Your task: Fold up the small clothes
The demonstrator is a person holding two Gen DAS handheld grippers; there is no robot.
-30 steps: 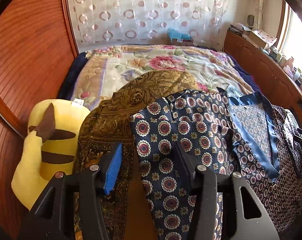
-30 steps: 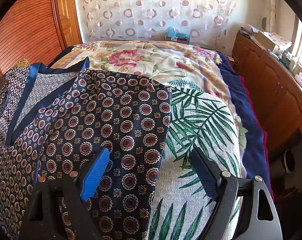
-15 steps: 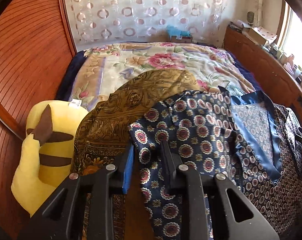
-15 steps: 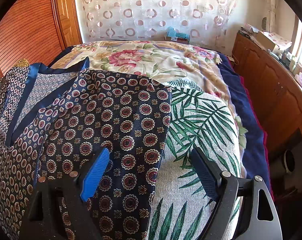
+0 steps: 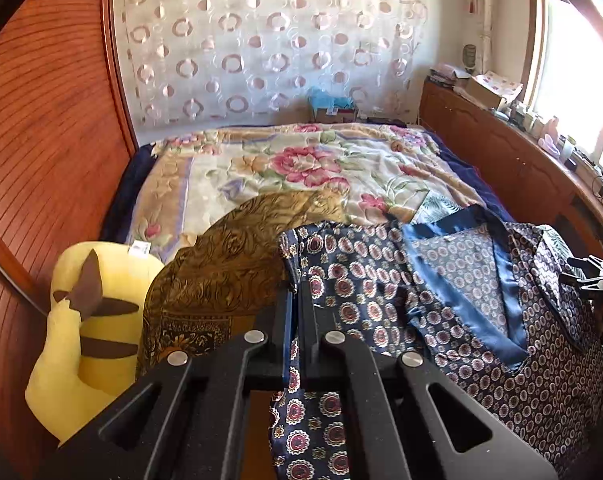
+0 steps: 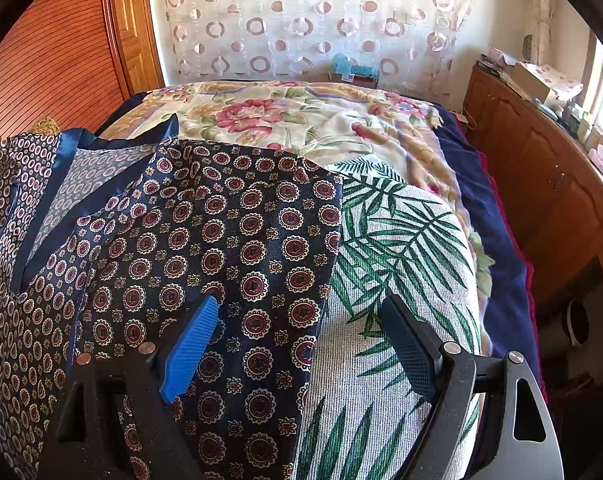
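**Left jaws pinching the navy garment's edge**

Your left gripper point(image 5: 296, 300) is biting together on the left edge of the navy medallion-print garment point(image 5: 365, 292), lying near you on the bed beside the gold cushion point(image 5: 229, 272). Your right gripper point(image 6: 297, 336) is hovering wide apart, straddling the garment's right edge over the palm-leaf cushion point(image 6: 401, 248).
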